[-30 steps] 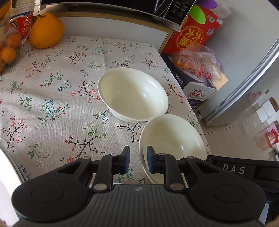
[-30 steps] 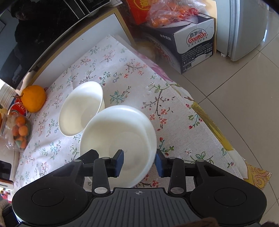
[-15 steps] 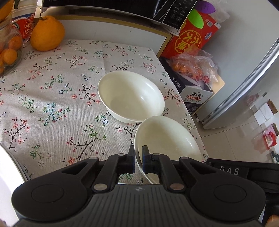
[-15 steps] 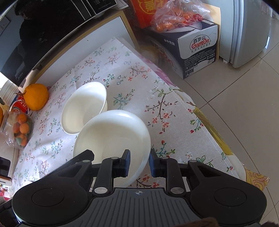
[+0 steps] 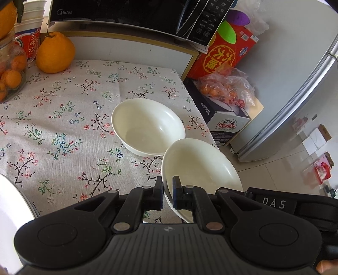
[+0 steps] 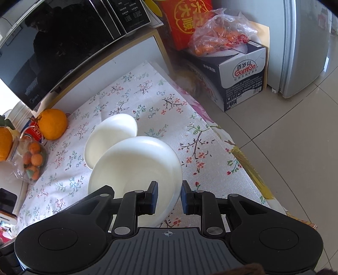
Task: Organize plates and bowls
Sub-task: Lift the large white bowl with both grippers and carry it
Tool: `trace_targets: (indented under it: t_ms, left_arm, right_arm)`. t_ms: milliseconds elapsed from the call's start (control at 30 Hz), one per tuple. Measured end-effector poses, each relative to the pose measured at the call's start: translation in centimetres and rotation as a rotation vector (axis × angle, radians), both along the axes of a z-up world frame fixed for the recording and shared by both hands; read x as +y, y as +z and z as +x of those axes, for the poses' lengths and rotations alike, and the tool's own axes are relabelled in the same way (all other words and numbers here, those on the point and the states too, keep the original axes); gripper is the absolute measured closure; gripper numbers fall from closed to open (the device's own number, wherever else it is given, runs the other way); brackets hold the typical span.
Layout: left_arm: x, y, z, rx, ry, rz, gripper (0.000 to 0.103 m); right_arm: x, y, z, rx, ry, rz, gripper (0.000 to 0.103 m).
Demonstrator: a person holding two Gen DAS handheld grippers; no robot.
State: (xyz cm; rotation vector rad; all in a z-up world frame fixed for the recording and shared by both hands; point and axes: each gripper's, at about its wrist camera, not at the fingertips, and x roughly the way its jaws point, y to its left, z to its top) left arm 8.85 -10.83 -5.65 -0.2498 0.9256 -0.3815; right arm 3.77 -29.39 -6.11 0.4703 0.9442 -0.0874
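1. At the near right corner of the floral tablecloth (image 5: 63, 131), the near bowl (image 5: 202, 160) is white and tilted, its near rim lifted toward both cameras.
2. Left gripper (image 5: 168, 195): clenched on the near bowl's rim, one pad inside the wall and one outside, as the left wrist view shows.
3. Right gripper (image 6: 168, 197): clamped on the same near bowl (image 6: 139, 169) at its near right rim; in the right wrist view one finger sits inside the bowl, the other outside the wall.
4. A second white bowl, the far bowl (image 5: 147, 127), sits upright on the cloth just beyond the held one. Their rims meet or overlap in both views; I cannot tell whether they touch.
5. In the right wrist view the far bowl (image 6: 112, 139) is partly hidden behind the near bowl.
6. Far left on the cloth: a large orange citrus fruit (image 5: 55, 54), and beside it a clear container of small oranges (image 5: 10, 78).
7. A black microwave (image 5: 131, 14) stands at the far edge, on a raised white ledge behind the table.
8. Off the table to the right, on the tiled floor: a water carton (image 5: 221, 118) with a plastic bag of oranges (image 5: 226, 88) on top, a red box (image 5: 228, 52) behind it, and a grey refrigerator (image 5: 295, 84).
9. A white curved edge (image 5: 10, 211) enters at the near left of the left wrist view; too little of it shows to identify.
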Motion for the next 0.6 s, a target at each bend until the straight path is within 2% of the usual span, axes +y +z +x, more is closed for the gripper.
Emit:
trace_targets:
  t_ms: [267,600]
  left_arm:
    - [0.2,0.7,-0.9,-0.014,0.002,-0.005,0.095]
    - [1.3,1.4,-1.3,-0.014,0.021,-0.028,0.095]
  right_arm:
    - [0.1,0.6,-0.3,-0.028,0.008,0.0,0.08]
    - [1.5,1.7,-0.9,-0.073,0.053,-0.052,0.08]
